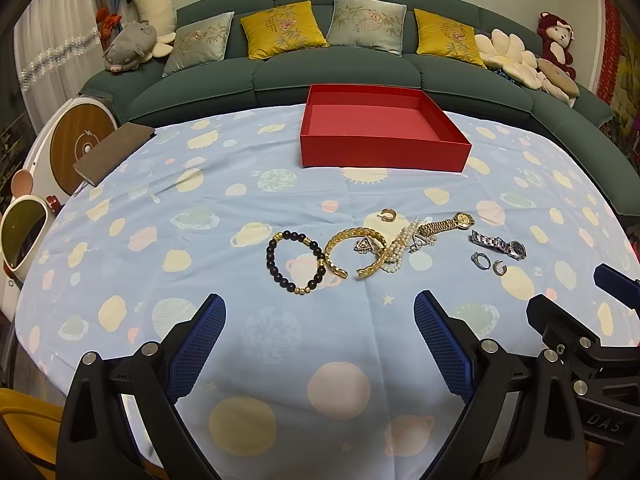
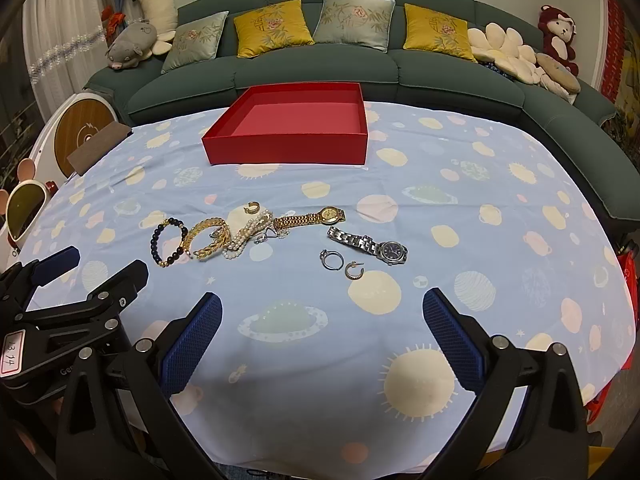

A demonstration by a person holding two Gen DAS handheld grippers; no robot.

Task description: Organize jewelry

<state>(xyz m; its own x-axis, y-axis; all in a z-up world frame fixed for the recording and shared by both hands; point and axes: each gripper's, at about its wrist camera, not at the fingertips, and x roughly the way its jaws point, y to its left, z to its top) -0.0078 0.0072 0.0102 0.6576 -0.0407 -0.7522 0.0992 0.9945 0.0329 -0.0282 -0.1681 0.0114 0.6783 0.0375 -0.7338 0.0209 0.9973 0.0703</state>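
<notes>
Jewelry (image 1: pixel 376 246) lies clustered on the tabletop (image 1: pixel 200 208), near side of the red box (image 1: pixel 384 148). Left gripper (image 1: pixel 320 344) and right gripper (image 2: pixel 322 344): fingers spread wide, holding nothing.

Your left gripper (image 1: pixel 320 344) has black plastic arms with round silver screws at the pivots and blue mesh-textured pads (image 1: pixel 198 348). Your right gripper (image 2: pixel 322 340) is built the same: black arms, silver screws, blue pads (image 2: pixel 454 344). From the right wrist, at 9 o'clock, the left body carries a white label with a red border reading "13 14".
</notes>
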